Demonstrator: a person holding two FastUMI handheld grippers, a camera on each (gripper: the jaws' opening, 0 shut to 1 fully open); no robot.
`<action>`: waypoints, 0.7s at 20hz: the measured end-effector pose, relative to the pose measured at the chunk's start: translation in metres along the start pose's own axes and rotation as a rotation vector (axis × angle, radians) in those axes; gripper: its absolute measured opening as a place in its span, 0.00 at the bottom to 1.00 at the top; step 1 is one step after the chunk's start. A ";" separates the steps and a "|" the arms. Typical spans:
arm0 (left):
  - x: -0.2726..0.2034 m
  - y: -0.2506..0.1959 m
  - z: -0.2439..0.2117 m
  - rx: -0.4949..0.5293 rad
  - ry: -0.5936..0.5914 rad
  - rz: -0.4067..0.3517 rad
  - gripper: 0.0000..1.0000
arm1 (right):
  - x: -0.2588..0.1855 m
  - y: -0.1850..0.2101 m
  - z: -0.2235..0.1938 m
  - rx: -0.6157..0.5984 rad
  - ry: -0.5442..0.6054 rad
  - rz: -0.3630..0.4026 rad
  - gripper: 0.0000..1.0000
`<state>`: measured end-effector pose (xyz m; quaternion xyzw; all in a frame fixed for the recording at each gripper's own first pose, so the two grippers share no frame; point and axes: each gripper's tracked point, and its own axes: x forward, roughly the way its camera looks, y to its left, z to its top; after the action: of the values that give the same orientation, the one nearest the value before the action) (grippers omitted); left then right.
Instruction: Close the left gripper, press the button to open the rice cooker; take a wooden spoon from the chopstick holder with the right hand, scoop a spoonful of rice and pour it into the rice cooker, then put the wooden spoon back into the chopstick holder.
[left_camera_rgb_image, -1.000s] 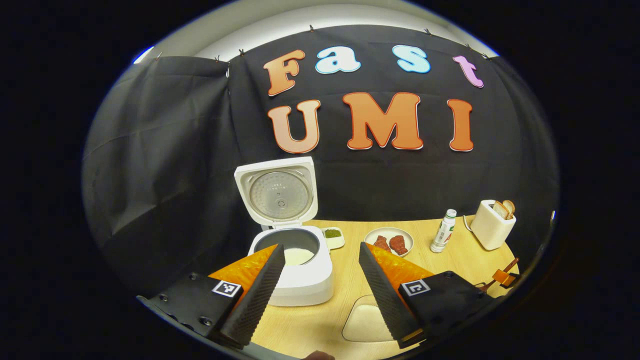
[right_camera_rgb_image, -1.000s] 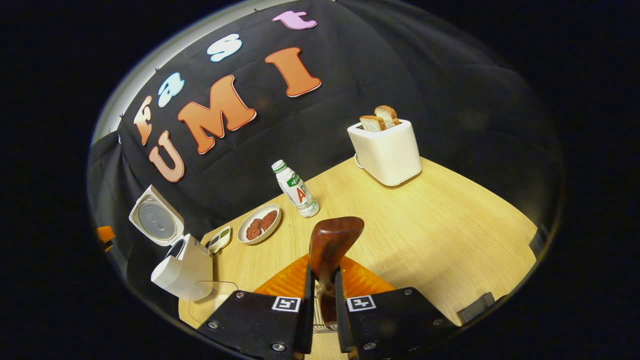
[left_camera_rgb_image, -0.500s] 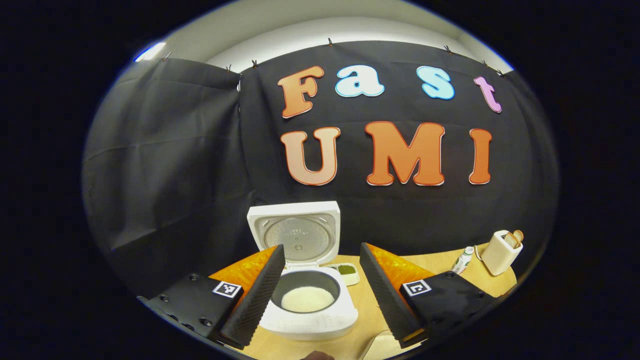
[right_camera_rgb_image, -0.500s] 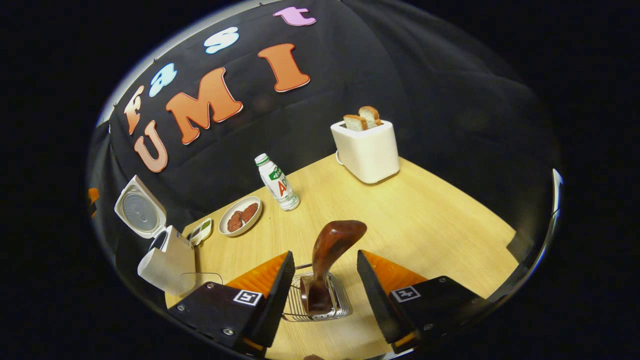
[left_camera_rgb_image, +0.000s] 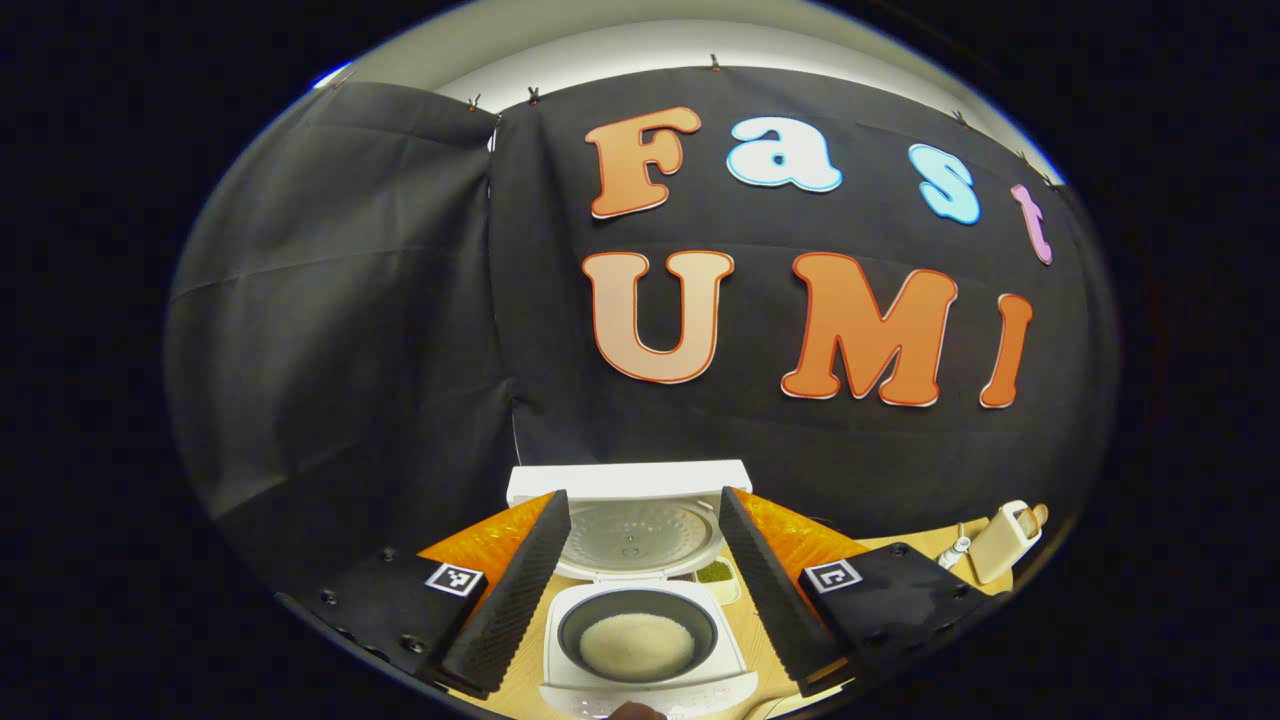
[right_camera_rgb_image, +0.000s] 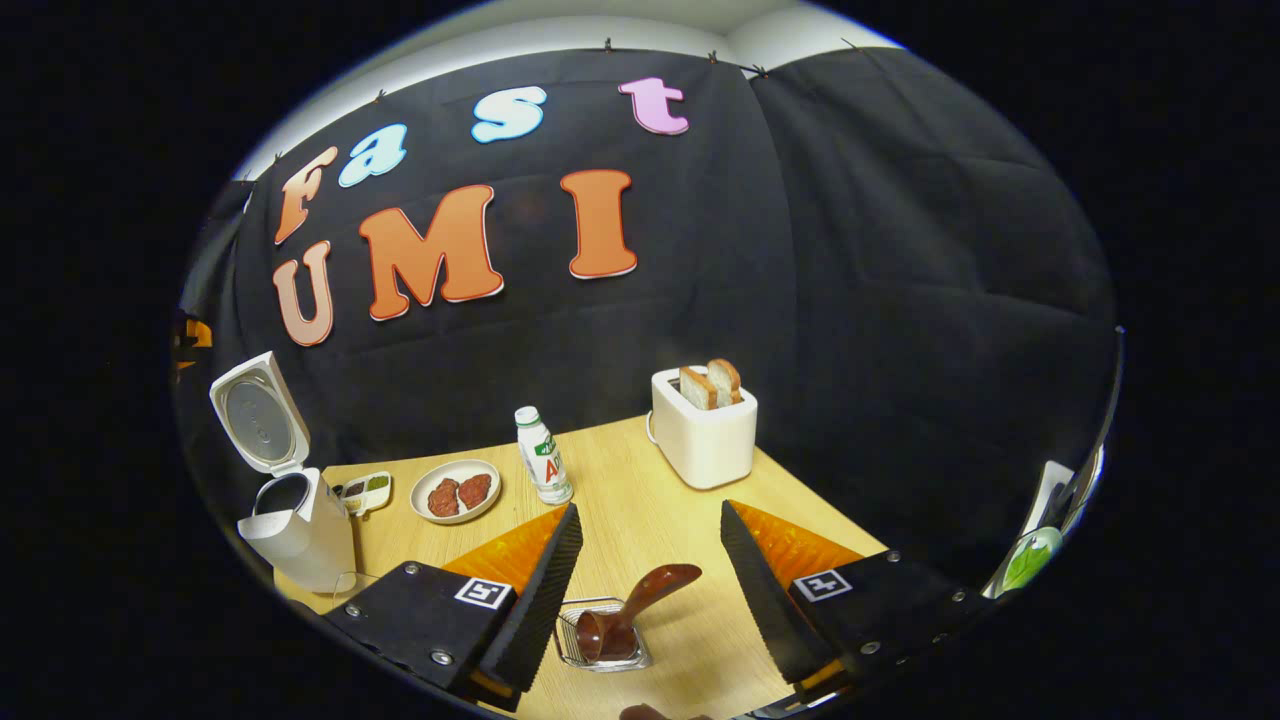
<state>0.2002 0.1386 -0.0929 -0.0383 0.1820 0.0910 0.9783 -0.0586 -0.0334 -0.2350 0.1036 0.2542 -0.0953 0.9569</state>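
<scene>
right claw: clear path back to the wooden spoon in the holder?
Probably yes. The right claw is open, and the wooden spoon leans in the chopstick holder between its fingers, with nothing in between.

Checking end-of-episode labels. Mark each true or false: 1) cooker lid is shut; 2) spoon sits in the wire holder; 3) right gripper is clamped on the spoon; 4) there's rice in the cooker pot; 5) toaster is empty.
1) False. The cooker lid stands open; the right gripper view shows it raised too.
2) True. The spoon rests in the holder, one end sticking out at a tilt.
3) False. The right gripper is open, fingers apart on either side of the spoon, not touching it.
4) True. White rice lies in the pot.
5) False. Two bread slices stick out of the toaster.
</scene>
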 end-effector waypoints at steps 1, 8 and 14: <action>0.012 0.012 0.007 -0.004 0.013 0.041 1.00 | -0.006 0.003 0.008 -0.004 -0.019 -0.007 0.87; 0.105 0.010 0.015 0.042 0.078 0.047 0.98 | -0.038 0.003 0.029 -0.052 -0.078 -0.070 0.87; 0.167 0.016 -0.011 0.021 0.173 0.073 0.99 | -0.050 -0.006 0.028 -0.045 -0.083 -0.091 0.87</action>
<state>0.3463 0.1807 -0.1648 -0.0289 0.2678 0.1212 0.9554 -0.0899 -0.0398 -0.1864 0.0664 0.2208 -0.1371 0.9633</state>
